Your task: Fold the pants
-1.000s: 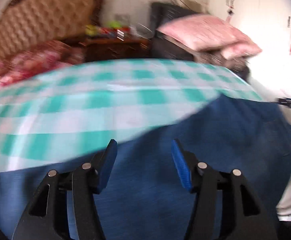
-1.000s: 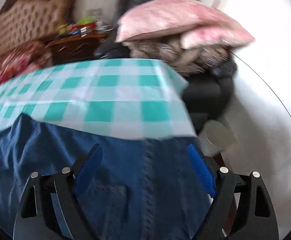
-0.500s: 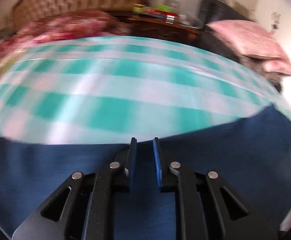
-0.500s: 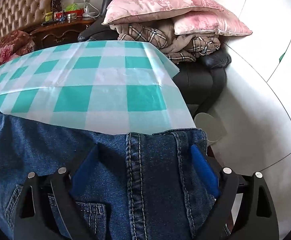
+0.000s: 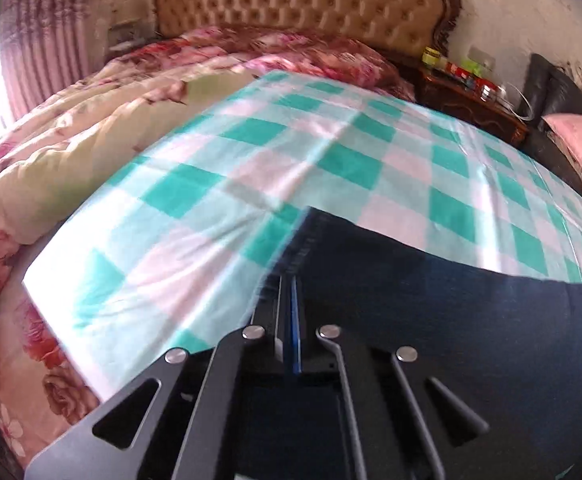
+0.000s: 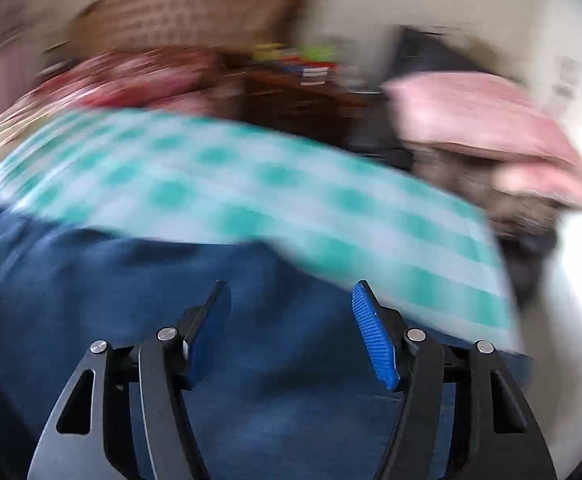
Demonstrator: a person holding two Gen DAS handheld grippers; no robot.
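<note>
Dark blue denim pants (image 5: 451, 320) lie on a table covered with a teal and white checked cloth (image 5: 291, 168). My left gripper (image 5: 289, 292) is shut at the pants' left edge, with the denim hem right at its blue pads; whether cloth is pinched between them is hard to see. In the blurred right wrist view, the pants (image 6: 171, 300) spread under my right gripper (image 6: 291, 312), which is open and empty above the denim near the checked cloth (image 6: 251, 200).
A bed with a floral quilt (image 5: 91, 128) and tufted headboard (image 5: 303, 4) stands behind the table. A dark wood nightstand (image 5: 471, 96) holds small items. A black chair with pink pillows (image 6: 483, 136) is at the right.
My left gripper closed and swung left to the pants' left edge. My right gripper stayed open and is moving fast, its view now blurred and turned left.
</note>
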